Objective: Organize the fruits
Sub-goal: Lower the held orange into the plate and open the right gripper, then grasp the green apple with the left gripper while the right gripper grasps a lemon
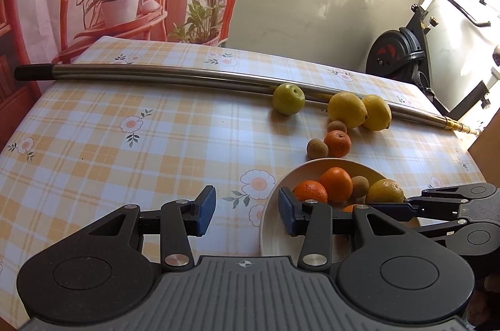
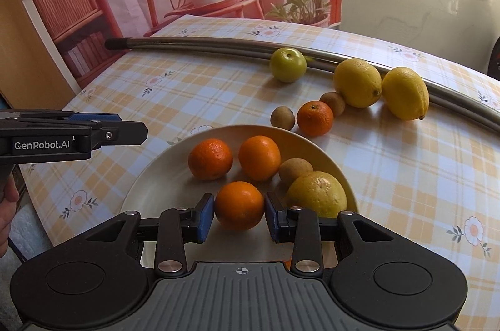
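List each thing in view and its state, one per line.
Right gripper: shut on an orange over the bowl.
Left gripper: open, holding nothing.
Bowl: upright, holding fruit.
Two lemons: on the table, touching.
Green fruit: on the table, against the metal pole.

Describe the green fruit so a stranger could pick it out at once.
Find the long metal pole lying across the far side of the checked tablecloth. The green fruit rests against it, left of the two lemons. It is the only green, round fruit on the table, standing apart from the rest.
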Demonstrator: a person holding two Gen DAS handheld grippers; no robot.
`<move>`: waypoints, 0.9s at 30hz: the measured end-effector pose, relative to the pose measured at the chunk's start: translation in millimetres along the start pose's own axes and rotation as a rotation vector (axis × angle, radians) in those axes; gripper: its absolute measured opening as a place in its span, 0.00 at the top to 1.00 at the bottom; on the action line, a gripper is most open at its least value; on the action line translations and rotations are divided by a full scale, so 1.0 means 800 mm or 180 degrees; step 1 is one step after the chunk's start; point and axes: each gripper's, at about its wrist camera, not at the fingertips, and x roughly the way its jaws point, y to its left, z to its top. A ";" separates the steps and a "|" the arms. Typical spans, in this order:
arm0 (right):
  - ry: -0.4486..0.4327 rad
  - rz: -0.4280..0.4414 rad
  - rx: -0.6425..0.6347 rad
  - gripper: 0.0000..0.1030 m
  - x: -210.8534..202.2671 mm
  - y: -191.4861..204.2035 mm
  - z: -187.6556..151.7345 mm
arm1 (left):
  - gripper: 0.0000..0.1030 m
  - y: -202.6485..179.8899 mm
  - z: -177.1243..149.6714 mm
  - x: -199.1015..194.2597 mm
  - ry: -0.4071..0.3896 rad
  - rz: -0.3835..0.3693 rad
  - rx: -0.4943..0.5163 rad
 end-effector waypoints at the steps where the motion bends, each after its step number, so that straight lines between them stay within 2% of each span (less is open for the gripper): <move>1: 0.0005 -0.0012 0.0003 0.69 0.003 0.000 0.001 | 0.55 0.000 0.000 0.000 0.0004 0.0001 0.0000; 5: -0.0013 -0.0018 0.0070 0.69 0.008 -0.005 0.003 | 0.55 -0.001 -0.001 0.001 0.0015 -0.0012 -0.0001; 14: -0.0109 -0.0134 -0.0053 0.68 0.004 0.000 0.001 | 0.55 -0.003 0.000 0.001 0.0025 -0.0023 0.0006; 27: -0.0424 -0.0142 0.0411 0.67 -0.044 -0.032 -0.005 | 0.55 -0.005 0.002 0.000 0.0036 -0.0049 -0.0007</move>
